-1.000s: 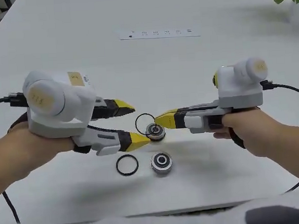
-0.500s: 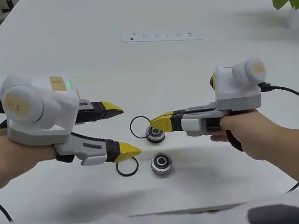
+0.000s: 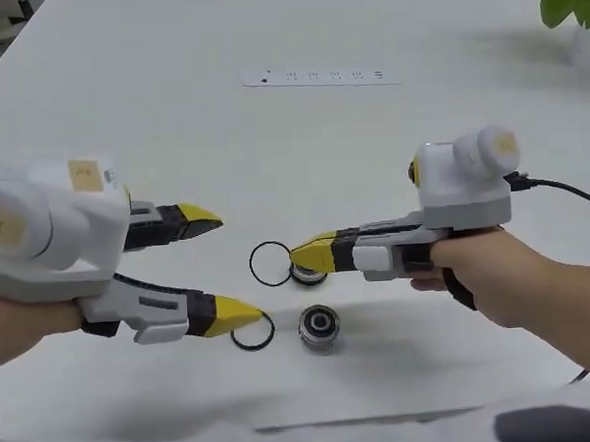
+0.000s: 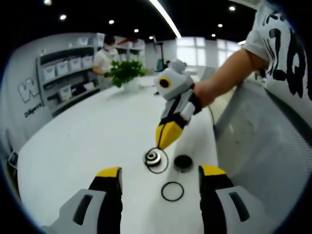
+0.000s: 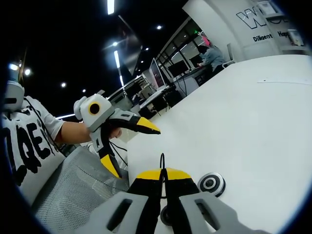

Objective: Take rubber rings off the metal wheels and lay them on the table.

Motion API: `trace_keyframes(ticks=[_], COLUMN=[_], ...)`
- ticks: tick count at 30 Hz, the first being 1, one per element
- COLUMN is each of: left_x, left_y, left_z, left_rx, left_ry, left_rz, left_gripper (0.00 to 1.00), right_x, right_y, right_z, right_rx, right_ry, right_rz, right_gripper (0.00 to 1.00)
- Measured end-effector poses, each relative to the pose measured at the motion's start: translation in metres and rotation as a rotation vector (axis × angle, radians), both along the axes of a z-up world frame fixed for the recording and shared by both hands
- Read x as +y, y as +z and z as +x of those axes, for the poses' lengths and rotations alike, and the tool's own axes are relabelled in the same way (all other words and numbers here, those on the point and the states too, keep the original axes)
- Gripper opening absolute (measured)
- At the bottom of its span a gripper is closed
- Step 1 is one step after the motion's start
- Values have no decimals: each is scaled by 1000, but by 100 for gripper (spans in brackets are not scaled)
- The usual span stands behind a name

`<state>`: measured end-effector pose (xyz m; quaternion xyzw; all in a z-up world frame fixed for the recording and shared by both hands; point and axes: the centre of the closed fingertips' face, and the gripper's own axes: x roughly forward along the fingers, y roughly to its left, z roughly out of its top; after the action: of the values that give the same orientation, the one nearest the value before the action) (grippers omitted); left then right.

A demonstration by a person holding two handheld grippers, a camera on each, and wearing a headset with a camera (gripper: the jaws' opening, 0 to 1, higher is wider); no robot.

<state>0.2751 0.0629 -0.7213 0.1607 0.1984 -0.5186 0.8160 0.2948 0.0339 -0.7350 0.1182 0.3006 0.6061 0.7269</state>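
Your right gripper (image 3: 297,254) pinches the rubber ring (image 3: 268,244) beside the far wheel (image 3: 309,275); left gripper (image 3: 241,266) spread. Judged light, limp: grip its band.

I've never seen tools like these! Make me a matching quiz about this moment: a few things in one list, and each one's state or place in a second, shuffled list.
Things:
1. left gripper
2. right gripper
3. loose rubber ring
4. white socket strip

States or places:
A. shut on a rubber ring
B. at the far side of the table
C. jaws open, holding nothing
D. lying flat on the table, near the person

Pairs: 1-C, 2-A, 3-D, 4-B.
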Motion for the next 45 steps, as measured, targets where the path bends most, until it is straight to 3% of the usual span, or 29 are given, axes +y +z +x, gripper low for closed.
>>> trace_keyframes(ticks=[20, 45], left_x=[18, 22], left_y=[-7, -19], left_z=[-9, -15], left_rx=[9, 30], left_ry=[31, 37], left_rz=[17, 37], left_gripper=[70, 69], right_x=[17, 22], right_y=[-23, -48], right_z=[-26, -36], right_rx=[33, 87], right_ry=[100, 142], right_rz=[-59, -108], right_gripper=[0, 0])
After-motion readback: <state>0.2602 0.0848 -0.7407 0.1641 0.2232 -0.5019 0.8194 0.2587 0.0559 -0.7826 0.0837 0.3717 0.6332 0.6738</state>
